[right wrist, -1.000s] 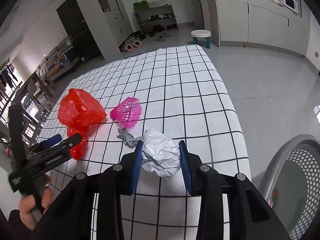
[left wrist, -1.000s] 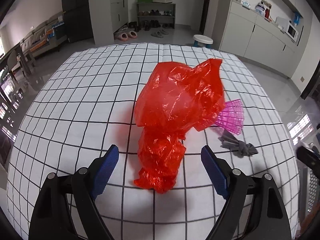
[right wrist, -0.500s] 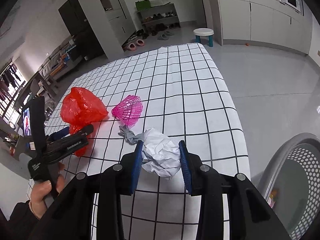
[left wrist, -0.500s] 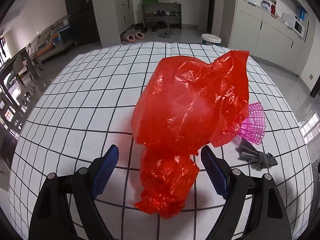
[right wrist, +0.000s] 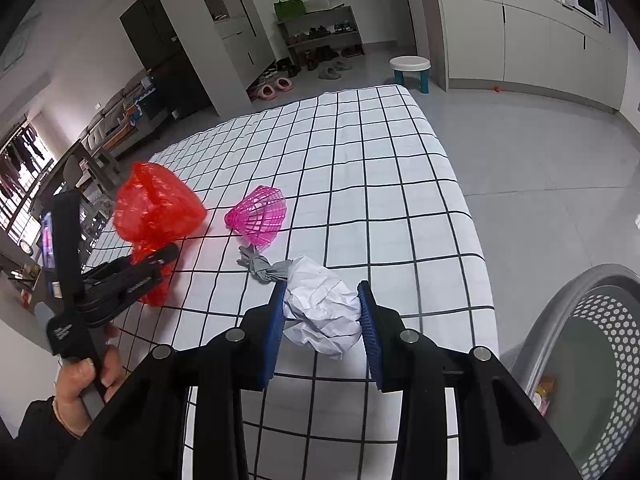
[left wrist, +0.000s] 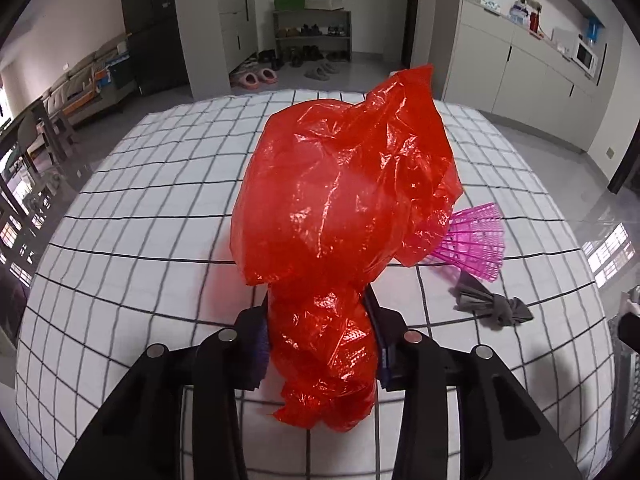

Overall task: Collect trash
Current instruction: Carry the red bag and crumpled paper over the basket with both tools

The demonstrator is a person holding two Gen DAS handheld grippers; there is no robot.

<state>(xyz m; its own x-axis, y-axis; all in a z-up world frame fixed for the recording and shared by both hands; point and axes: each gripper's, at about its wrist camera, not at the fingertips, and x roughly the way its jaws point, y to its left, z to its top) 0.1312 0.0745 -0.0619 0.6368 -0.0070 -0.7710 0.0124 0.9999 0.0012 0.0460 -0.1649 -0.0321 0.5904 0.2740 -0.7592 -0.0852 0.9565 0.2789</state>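
Your left gripper (left wrist: 320,332) has just clamped shut on the crumpled neck of the red bag (left wrist: 344,204), so it is ready to lift off the checked counter (left wrist: 140,208), its thin glossy plastic ballooning above, while your right gripper (right wrist: 322,316) grips the paper ball (right wrist: 320,308).

The left gripper (left wrist: 318,334) is clamped around the red plastic bag (left wrist: 344,216) at its narrow lower part. The right gripper (right wrist: 322,314) pinches the crumpled white paper (right wrist: 322,306), right of that bag.
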